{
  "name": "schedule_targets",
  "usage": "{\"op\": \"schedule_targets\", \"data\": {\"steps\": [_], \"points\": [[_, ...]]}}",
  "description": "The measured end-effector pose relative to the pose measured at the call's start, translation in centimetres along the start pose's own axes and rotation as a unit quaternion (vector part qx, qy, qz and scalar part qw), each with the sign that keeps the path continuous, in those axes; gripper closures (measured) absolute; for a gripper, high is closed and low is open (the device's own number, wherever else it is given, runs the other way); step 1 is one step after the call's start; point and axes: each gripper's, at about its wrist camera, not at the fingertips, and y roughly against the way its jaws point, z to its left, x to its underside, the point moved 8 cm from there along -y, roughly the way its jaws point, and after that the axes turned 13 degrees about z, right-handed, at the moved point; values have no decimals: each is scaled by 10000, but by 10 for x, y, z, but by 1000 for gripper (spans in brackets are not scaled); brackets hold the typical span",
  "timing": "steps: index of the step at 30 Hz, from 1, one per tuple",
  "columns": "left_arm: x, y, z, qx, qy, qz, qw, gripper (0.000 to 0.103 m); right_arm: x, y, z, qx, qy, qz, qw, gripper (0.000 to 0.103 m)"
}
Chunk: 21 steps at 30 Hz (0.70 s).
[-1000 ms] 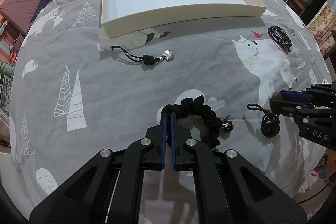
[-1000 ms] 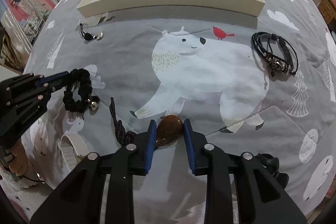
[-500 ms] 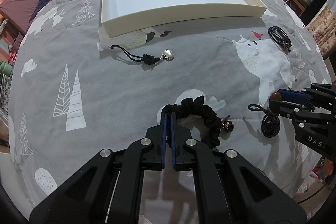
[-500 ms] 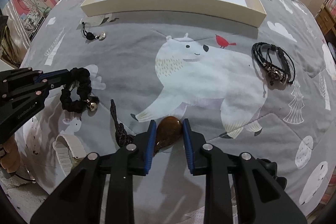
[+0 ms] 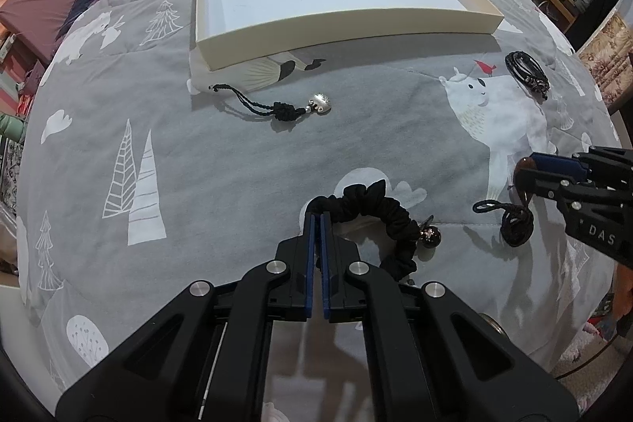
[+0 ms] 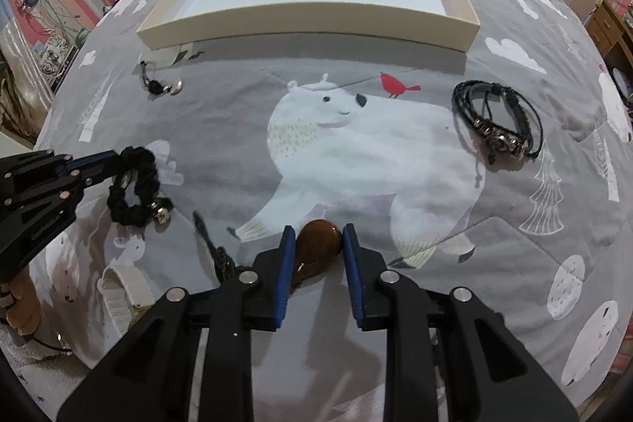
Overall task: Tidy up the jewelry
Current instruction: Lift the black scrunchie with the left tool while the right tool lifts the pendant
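**Both grippers engaging jewelry on the bedspread**

The left gripper [image 5: 316, 220] is pointing steeply down, its blue pads pinched together on the near end of the black scrunchie [image 5: 379, 212]. The scrunchie is lying on the grey bedspread [image 5: 221, 153], its small metal bell [image 5: 431, 236] sitting at the 3 o'clock side of the loop.

The right gripper [image 6: 318, 244] is bracketing the brown teardrop stone [image 6: 316, 248], both pads pressing its sides. The stone's black cord [image 6: 221, 256] is trailing out at 9 o'clock.

The cream tray [image 6: 308, 18] is sitting at 12 o'clock, well apart from both grippers. The black leather bracelet [image 6: 498, 121] is lying at 2 o'clock in the right wrist view; the silver charm [image 5: 320, 103] on its black cord is resting near the tray's front corner.
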Motion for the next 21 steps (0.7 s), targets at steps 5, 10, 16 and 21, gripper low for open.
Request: {"op": "schedule_targets", "data": {"steps": [5, 10, 16, 21], "points": [[0, 0, 1, -11, 3, 9, 10000, 103, -1, -3, 1, -140, -19, 108, 9998, 77], [-1, 0, 1, -26, 0, 14, 10000, 103, 2, 2, 1, -243, -70, 137, 9996, 76], [-1, 0, 1, -32, 0, 11, 10000, 103, 13, 21, 10, -411, 71, 39, 9991, 76], [-1, 0, 2, -35, -1, 7, 10000, 103, 21, 18, 24, -571, 290, 228, 9977, 76]]}}
